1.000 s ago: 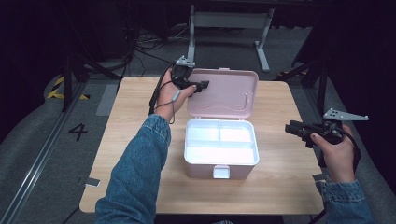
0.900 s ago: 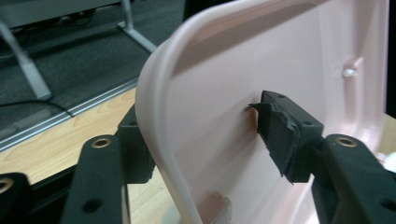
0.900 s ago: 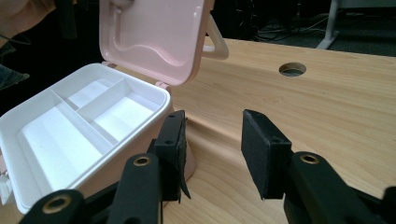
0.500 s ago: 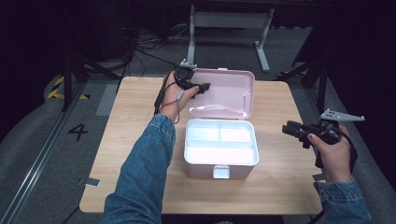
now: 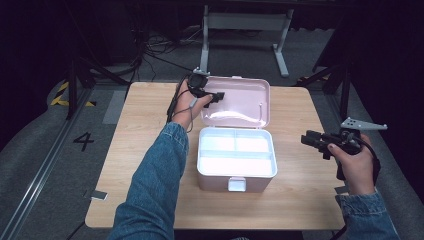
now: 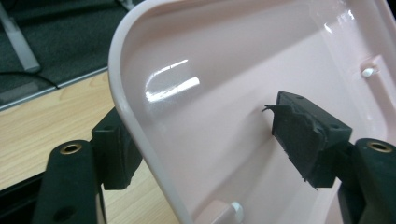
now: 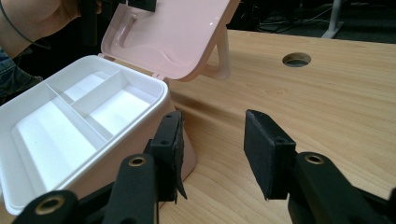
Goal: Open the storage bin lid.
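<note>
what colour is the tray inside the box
White tray, set in a pink box; clearest in the high view.

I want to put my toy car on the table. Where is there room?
The bare wood left of the pink box, beside the sleeve, is free. So is the front strip of the table. The right side is tighter: the right gripper hovers there. The open lid, straddled by the left gripper, crowds the back.

Left gripper (image 5: 216, 96) at open pink lid (image 5: 240, 102), white tray (image 5: 236, 156)
</note>
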Tool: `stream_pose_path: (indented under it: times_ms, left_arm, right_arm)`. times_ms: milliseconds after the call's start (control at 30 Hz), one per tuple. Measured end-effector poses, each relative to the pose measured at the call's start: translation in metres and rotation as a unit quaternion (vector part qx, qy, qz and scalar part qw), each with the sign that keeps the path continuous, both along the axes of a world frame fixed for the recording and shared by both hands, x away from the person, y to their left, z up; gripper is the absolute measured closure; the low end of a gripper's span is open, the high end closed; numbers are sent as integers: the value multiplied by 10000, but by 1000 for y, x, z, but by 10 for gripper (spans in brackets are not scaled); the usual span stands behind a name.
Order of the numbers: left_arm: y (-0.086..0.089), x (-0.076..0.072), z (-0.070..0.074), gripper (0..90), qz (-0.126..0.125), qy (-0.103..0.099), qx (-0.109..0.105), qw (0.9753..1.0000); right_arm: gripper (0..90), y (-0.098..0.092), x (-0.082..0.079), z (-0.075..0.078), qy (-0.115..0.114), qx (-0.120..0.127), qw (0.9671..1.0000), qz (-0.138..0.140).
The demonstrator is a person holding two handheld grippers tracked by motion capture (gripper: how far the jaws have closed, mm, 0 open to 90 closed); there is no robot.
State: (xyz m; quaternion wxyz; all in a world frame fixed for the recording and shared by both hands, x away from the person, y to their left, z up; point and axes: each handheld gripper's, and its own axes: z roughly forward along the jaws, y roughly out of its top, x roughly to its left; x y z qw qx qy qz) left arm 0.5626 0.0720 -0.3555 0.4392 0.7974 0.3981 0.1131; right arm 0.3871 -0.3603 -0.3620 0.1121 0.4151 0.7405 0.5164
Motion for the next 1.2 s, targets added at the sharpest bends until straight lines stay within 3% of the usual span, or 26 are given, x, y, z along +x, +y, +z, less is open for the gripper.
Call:
stream_pose_path:
  times_ms: [300, 633, 767, 900, 1200]
  left_arm:
    - [-1, 7, -13, 253, 70, 323, 93, 9994]
    - [-1, 11, -22, 251, 96, 405, 316, 9986]
    - [0, 12, -29, 253, 161, 522, 254, 9982]
    - [-1, 13, -36, 257, 182, 553, 429, 9974]
    - [0, 13, -42, 267, 260, 755, 342, 9962]
  right_arm:
    - [587, 0, 1, -2, 50, 3, 10000, 12]
    - [583, 1, 3, -6, 106, -21, 9999, 38]
    - [583, 1, 4, -7, 152, -20, 9999, 37]
    - [583, 2, 4, -6, 114, -12, 9999, 67]
    - [583, 2, 4, -6, 103, -5, 9999, 78]
